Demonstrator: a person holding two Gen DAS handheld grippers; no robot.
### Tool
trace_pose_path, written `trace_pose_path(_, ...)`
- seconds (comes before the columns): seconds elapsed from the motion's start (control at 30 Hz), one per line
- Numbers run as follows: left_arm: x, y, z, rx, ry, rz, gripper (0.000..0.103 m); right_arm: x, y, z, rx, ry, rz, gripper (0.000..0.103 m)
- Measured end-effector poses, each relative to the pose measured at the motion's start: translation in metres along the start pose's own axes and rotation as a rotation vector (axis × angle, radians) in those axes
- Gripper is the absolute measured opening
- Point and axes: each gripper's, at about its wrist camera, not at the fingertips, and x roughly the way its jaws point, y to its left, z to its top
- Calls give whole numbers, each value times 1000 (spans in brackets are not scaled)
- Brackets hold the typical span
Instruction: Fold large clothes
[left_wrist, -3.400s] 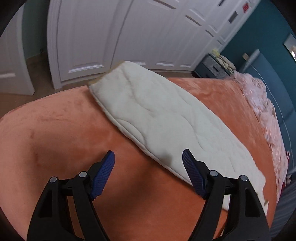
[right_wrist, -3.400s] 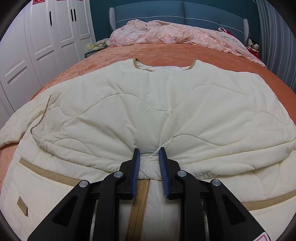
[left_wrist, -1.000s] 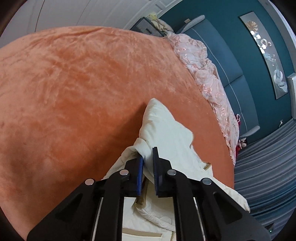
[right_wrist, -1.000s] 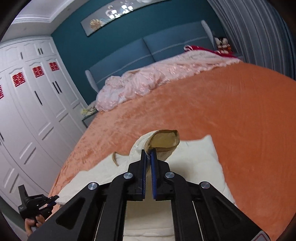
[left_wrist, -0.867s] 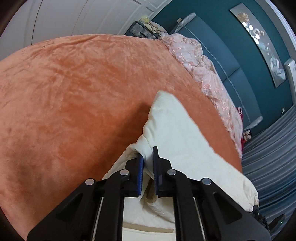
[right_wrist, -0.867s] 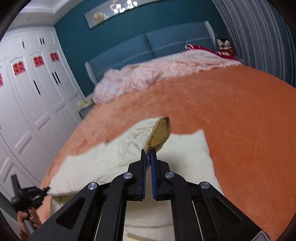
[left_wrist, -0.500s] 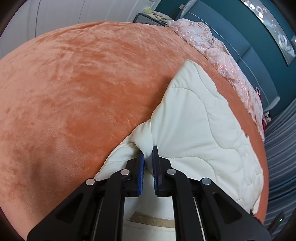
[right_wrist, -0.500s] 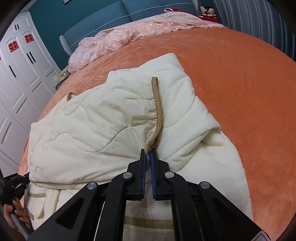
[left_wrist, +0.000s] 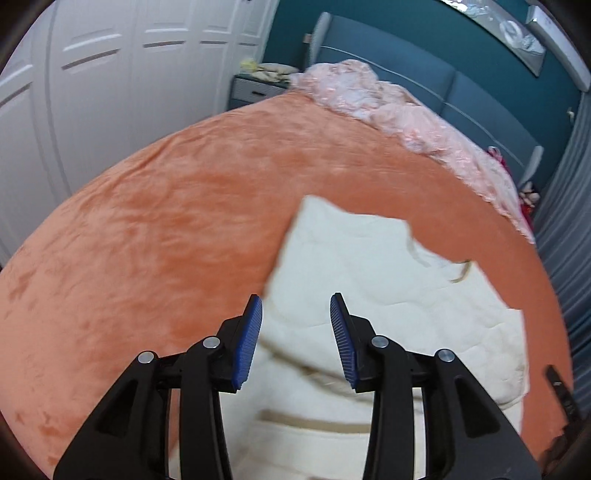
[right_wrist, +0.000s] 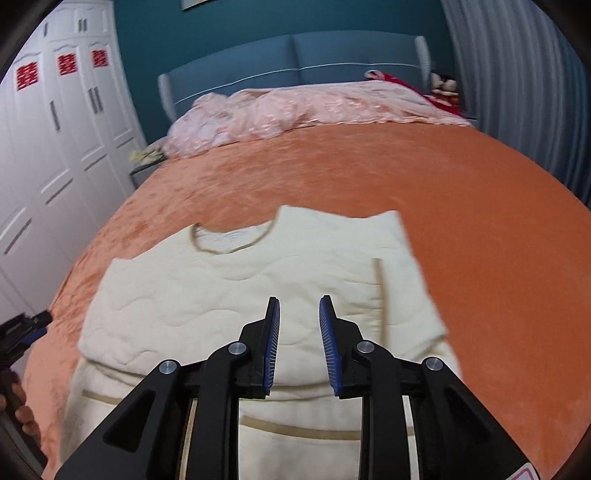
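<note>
Right wrist: both grippers just opened, jacket (right_wrist: 229, 295) apparently released.

Premises: a home bedroom. Evidence: a large bed under an orange bedspread (right_wrist: 461, 229), blue padded headboard (right_wrist: 295, 59), crumpled pink quilt (right_wrist: 295, 107), white panelled wardrobes (right_wrist: 55, 147), a bedside cabinet (left_wrist: 255, 90), grey curtains (right_wrist: 517, 92).

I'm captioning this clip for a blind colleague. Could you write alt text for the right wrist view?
A cream quilted jacket lies folded on an orange bedspread, neckline away from the camera. The right gripper hangs over its near edge, jaws open and holding nothing. Behind are a pink blanket and blue headboard.
</note>
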Motion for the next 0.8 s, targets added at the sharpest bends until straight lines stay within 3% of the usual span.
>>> trace_pose_path(0.1, 23, -38, -4, 75, 32, -19, 37, 35, 43, -4, -88, 85, 81, 24)
trace_pose_path(0.3, 71, -75, -47, 154, 122, 3, 37, 85, 59, -44, -96, 204, 77, 24)
trace_pose_path(0.5, 88, -77, -76, 231, 89, 37, 37, 92, 57, -64, -112, 184, 78, 21)
trace_pose_path(0.8, 94, -78, -92, 263, 30, 60, 37, 95, 57, -77, -129, 136, 66, 21)
